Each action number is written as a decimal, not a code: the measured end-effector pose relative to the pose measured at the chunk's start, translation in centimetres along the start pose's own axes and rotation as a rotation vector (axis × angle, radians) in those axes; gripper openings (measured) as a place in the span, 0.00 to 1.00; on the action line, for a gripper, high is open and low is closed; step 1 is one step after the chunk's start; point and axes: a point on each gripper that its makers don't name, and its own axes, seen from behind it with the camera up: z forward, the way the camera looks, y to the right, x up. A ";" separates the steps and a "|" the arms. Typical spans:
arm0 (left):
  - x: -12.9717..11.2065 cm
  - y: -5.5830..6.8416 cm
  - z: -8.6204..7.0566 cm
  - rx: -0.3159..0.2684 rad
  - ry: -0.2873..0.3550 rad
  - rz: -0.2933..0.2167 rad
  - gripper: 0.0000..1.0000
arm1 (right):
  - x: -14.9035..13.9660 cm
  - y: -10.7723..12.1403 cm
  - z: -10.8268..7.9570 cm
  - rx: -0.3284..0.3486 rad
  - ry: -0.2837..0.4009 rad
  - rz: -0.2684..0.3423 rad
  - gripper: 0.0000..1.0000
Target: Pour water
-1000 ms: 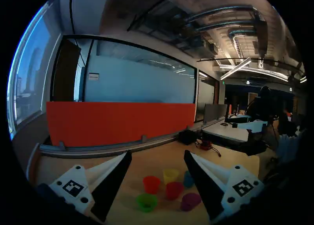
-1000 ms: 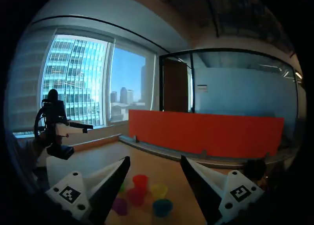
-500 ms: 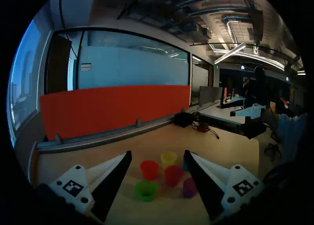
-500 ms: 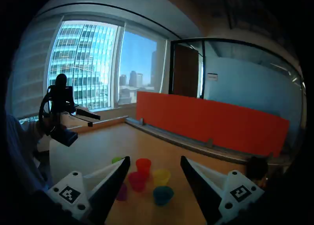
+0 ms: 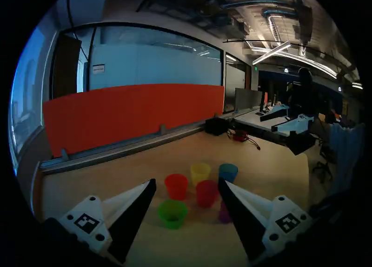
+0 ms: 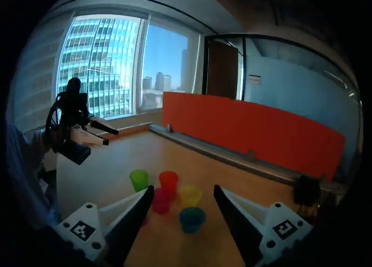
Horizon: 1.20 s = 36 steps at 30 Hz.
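Observation:
Several small plastic cups stand close together on the wooden desk point(image 5: 279, 169). In the left gripper view they are orange-red point(image 5: 176, 186), yellow point(image 5: 200, 173), blue point(image 5: 228, 172), crimson point(image 5: 206, 193), green point(image 5: 172, 214) and purple point(image 5: 224, 214), the purple one half hidden by a finger. My left gripper point(image 5: 186, 181) is open above them, holding nothing. The right gripper view shows green point(image 6: 138, 179), orange-red point(image 6: 168, 181), yellow point(image 6: 190, 195), crimson point(image 6: 161, 200) and blue point(image 6: 192, 219) cups. My right gripper point(image 6: 182, 188) is open and holds nothing. Each gripper also appears farther off in the other view, right gripper point(image 5: 290, 123) and left gripper point(image 6: 76, 127).
An orange partition point(image 5: 130, 111) on a metal rail runs along the desk's far edge. A black box with cables point(image 5: 218, 125) sits at the partition's end. A person's sleeve point(image 6: 23, 174) is at the left of the right gripper view. Large windows point(image 6: 102, 67) lie beyond.
Both views have tipped down toward the desk. The cups sit higher in the views, and more of them show between the fingers. Both grippers have stayed open.

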 end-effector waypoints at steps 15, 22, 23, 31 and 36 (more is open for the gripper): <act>-5.8 -1.0 1.8 0.000 -0.089 0.000 0.99 | -5.9 0.8 2.9 0.014 -0.103 0.008 0.99; -8.5 -1.3 2.6 -0.001 -0.138 0.012 1.00 | -8.3 1.2 4.1 0.026 -0.143 -0.002 1.00; -8.9 -1.3 2.7 -0.003 -0.146 0.012 1.00 | -8.7 1.3 4.3 0.028 -0.149 -0.004 1.00; -12.1 -1.5 3.8 -0.011 -0.209 0.027 1.00 | -11.4 1.6 5.7 0.038 -0.200 0.004 1.00; -13.8 -1.9 4.4 -0.014 -0.245 0.028 0.99 | -13.3 2.0 6.6 0.037 -0.235 0.007 1.00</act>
